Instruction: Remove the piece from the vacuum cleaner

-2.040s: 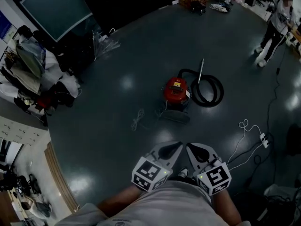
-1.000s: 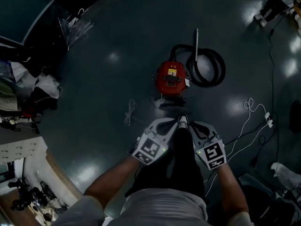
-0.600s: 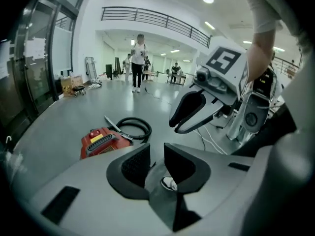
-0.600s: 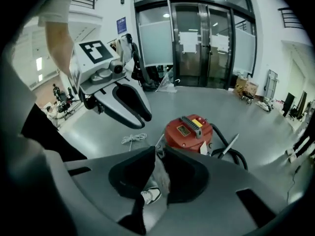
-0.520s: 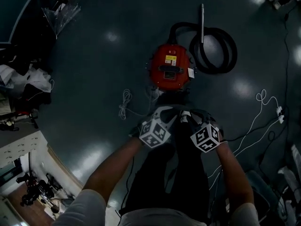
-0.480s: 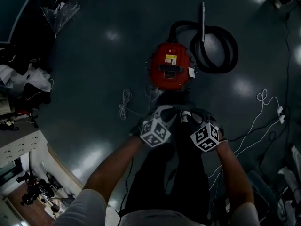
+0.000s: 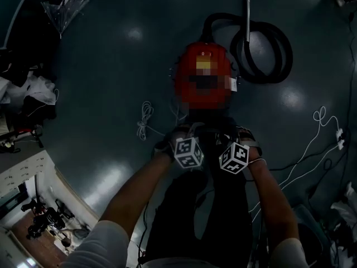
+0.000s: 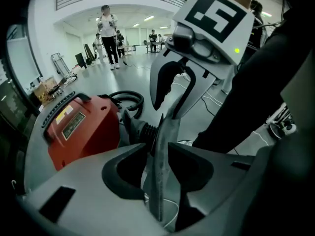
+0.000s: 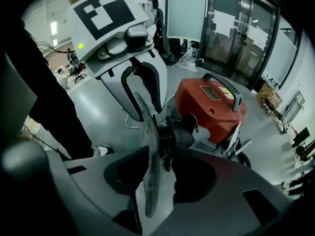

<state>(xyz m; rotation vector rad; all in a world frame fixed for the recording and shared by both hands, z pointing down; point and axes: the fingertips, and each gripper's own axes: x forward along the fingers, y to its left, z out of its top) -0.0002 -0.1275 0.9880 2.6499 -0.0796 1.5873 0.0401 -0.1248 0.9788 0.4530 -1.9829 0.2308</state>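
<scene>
The red vacuum cleaner [image 7: 202, 66] stands on the dark floor, its black hose [image 7: 269, 43] coiled to the right. A flat grey nozzle piece [image 8: 160, 171] on a black ribbed neck [image 8: 141, 131] sits at the cleaner's near side. My left gripper [image 7: 189, 134] and right gripper [image 7: 233, 139] face each other across it. In the left gripper view the piece stands edge-on between my left gripper's [image 8: 158, 154] jaws, gaps on both sides, jaws opening. The right gripper [image 9: 152, 168] likewise straddles the grey piece [image 9: 147, 146], jaws opening, pads off it. The red body [image 9: 211, 102] is just behind.
A white cord [image 7: 144, 121] lies left of the cleaner, and white cables with a power strip [image 7: 338, 139] run at the right. Clutter [image 7: 25, 94] lines the left edge. A metal wand [image 7: 247, 10] lies by the hose. People [image 8: 107, 33] stand far off.
The view has closed in over the vacuum cleaner. Both grippers have moved forward and down to its near side and now straddle the grey piece.
</scene>
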